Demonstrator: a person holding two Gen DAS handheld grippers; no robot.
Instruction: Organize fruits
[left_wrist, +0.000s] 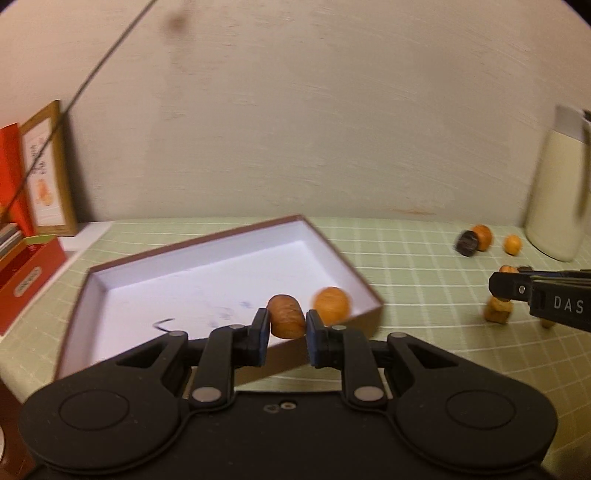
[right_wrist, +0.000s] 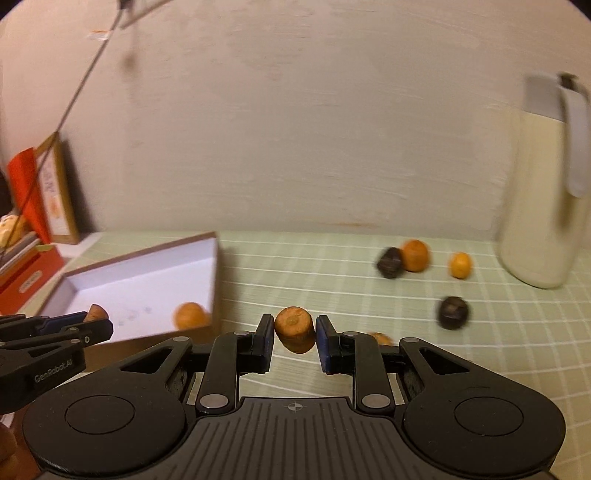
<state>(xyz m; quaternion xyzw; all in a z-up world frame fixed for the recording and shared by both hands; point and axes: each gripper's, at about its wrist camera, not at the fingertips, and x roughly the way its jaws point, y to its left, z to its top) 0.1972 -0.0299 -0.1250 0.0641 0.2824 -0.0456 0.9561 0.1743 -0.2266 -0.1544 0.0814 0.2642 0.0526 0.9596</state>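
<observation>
Left wrist view: our left gripper (left_wrist: 287, 326) pinches a brown fruit piece (left_wrist: 285, 315) over the near rim of the white box (left_wrist: 192, 275). An orange fruit (left_wrist: 331, 303) lies inside.

Right wrist view: our right gripper (right_wrist: 294, 338) squeezes an orange chunk (right_wrist: 294, 328) above the green cloth (right_wrist: 332, 280). Dark fruits (right_wrist: 453, 312) and a cream jug (right_wrist: 543, 199) sit far right.
</observation>
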